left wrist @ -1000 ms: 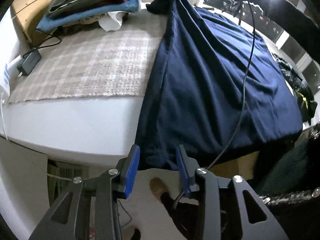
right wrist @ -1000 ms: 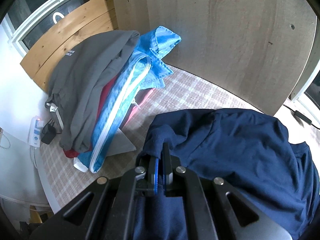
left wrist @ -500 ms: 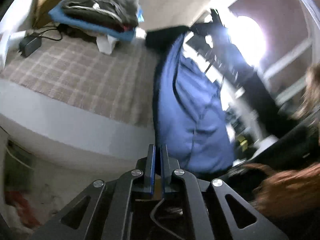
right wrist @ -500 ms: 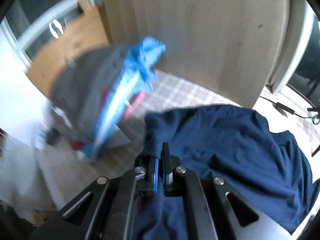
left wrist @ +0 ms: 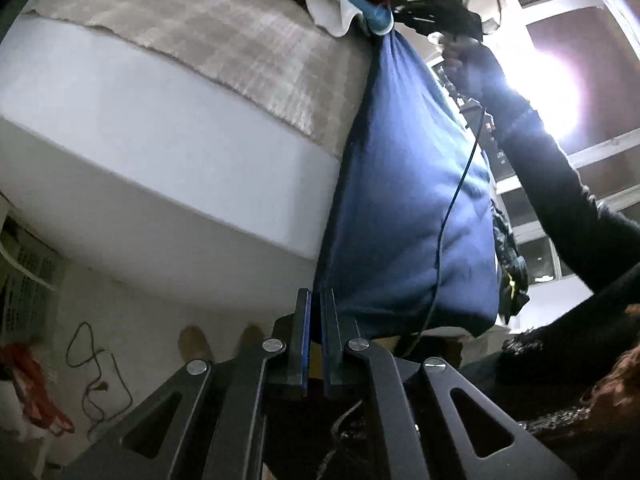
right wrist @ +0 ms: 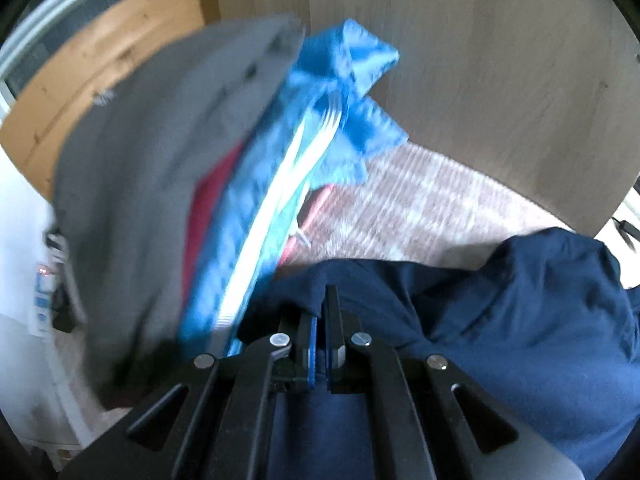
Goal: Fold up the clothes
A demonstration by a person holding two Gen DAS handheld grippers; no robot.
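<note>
A navy garment point(left wrist: 400, 200) hangs stretched in the air beside the table, from top to bottom in the left wrist view. My left gripper point(left wrist: 316, 300) is shut on its lower corner, below the table's edge. In the right wrist view my right gripper point(right wrist: 320, 308) is shut on a bunched upper edge of the same navy garment point(right wrist: 520, 320), which drapes away to the right. That grip sits close to the pile of folded clothes point(right wrist: 160, 160). The picture there is blurred by motion.
A checked cloth point(left wrist: 220, 32) covers the white table point(left wrist: 160, 140). The pile holds grey, red and bright blue point(right wrist: 320, 100) pieces, against a wooden panel point(right wrist: 480, 60). A dark sleeve point(left wrist: 540, 168) reaches up on the right. A cable point(left wrist: 96, 368) lies on the floor.
The left jaws closed on the garment's corner and that hand dropped below the table edge. The navy garment left the table and now hangs taut. The right gripper moved closer to the pile.
</note>
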